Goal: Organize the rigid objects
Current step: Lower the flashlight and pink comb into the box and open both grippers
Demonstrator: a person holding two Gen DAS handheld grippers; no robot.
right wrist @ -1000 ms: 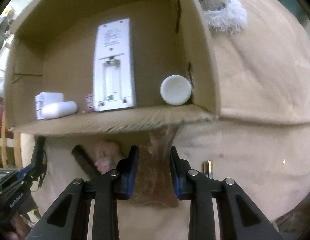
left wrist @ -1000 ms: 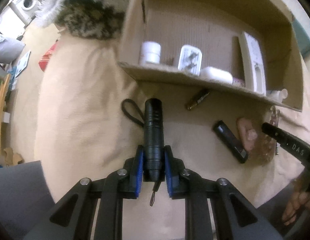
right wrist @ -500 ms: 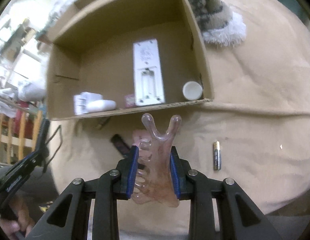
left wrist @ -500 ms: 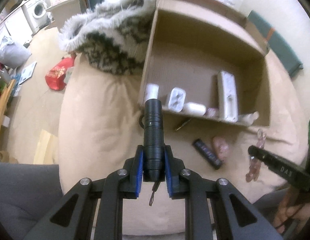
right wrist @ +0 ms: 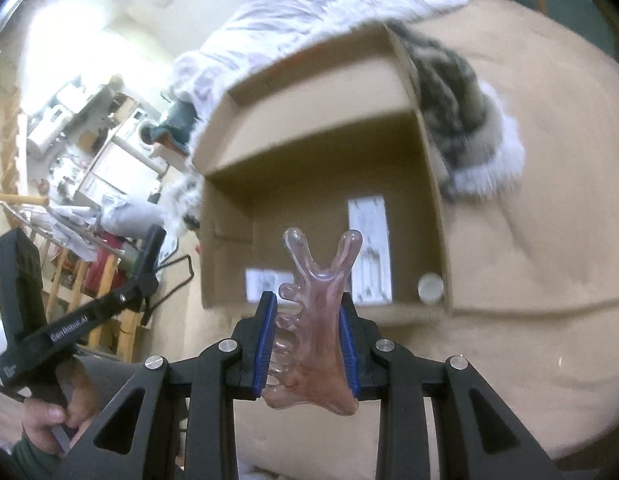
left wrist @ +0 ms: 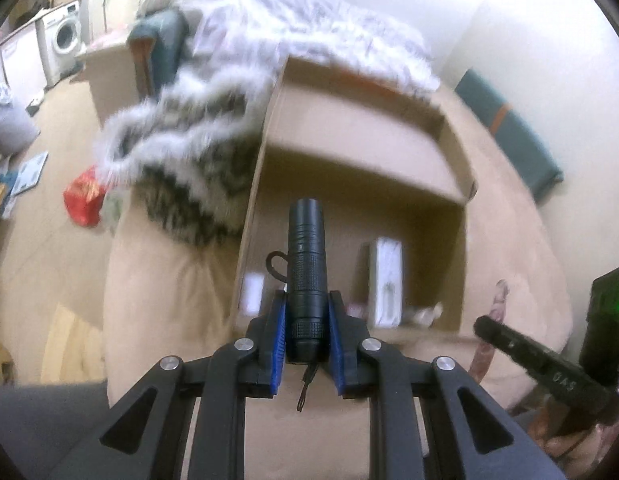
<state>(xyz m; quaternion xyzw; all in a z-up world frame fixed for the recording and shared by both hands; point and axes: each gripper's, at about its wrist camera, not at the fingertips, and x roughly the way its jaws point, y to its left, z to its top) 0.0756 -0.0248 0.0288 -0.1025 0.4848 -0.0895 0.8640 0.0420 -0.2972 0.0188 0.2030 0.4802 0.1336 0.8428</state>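
My left gripper [left wrist: 307, 308] is shut on a black flashlight [left wrist: 306, 276] that points forward, its wrist cord dangling below. My right gripper [right wrist: 307, 310] is shut on a pink translucent comb-shaped massage tool [right wrist: 315, 320], forked end forward. Both hang above the near wall of an open cardboard box [left wrist: 349, 152] [right wrist: 321, 112] on a beige bed. Inside the box lie a white remote with its battery bay open [left wrist: 385, 282] [right wrist: 369, 248], a white charger [right wrist: 263, 282] and a small white jar [right wrist: 430, 287]. The right gripper's arm [left wrist: 545, 372] shows at the left view's right edge.
A furry grey-and-white blanket [left wrist: 197, 128] [right wrist: 461, 120] is draped along the box's far and side walls. A red bag [left wrist: 83, 196] lies on the floor beside the bed. A washing machine [left wrist: 65, 36] stands far back. A hand [right wrist: 49, 420] holds the left gripper's handle.
Both grippers rose well above the bed with their objects and tilted up, so the box now looks smaller and the room behind it shows. The items left on the bed dropped out of view.
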